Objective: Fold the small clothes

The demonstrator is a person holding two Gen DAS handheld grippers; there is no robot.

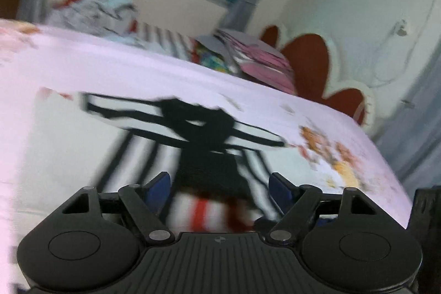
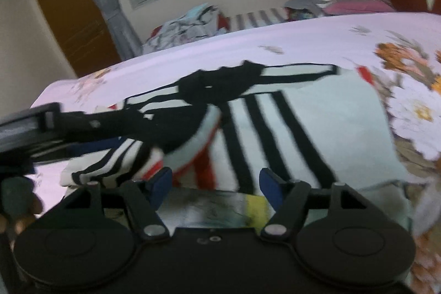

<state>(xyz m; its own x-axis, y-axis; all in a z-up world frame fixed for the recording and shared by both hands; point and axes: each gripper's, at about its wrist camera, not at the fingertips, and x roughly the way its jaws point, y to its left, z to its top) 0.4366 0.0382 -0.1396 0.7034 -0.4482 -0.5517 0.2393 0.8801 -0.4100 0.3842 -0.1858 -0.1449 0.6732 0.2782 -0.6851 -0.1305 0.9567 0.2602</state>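
A small white garment (image 1: 82, 145) with black stripes, a black middle part and red trim lies spread on the pale pink bed sheet (image 1: 137, 68). My left gripper (image 1: 219, 183) is open just over its near edge, blue pads (image 1: 158, 190) apart. In the right wrist view the same garment (image 2: 317, 112) lies ahead. My right gripper (image 2: 216, 183) is open over its near edge, above a yellow-and-grey printed patch. The left gripper (image 2: 91, 126) reaches in from the left onto the black part; a striped sleeve is bunched under it. Both views are blurred.
A heap of unfolded clothes (image 1: 93, 15) sits at the far side of the bed. A stack of folded pink and grey clothes (image 1: 256, 59) lies by the red and cream headboard (image 1: 311, 65). A flower print (image 2: 413, 106) covers the sheet to the right. A wooden door (image 2: 71, 18) stands at far left.
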